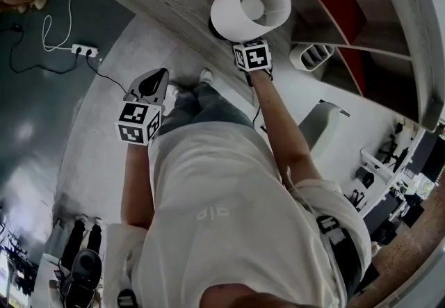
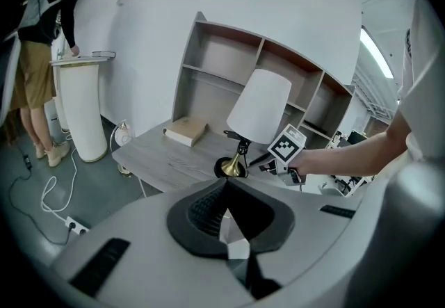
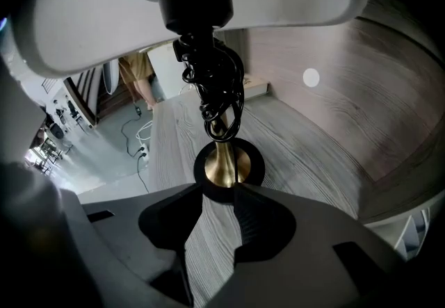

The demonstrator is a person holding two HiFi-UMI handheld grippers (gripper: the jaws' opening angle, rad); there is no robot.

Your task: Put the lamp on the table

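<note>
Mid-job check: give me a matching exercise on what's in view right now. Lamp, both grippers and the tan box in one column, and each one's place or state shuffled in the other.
Things:
1. lamp
2. left gripper
3. right gripper
4. tan box

Places or states:
a. fingers apart, just short of the lamp's base
b. lies flat on the table, away from the lamp
c. base set down on the table, white shade on top
d. fingers together, held back from the table

Pairs: 1-c, 2-d, 3-a, 4-b
</note>
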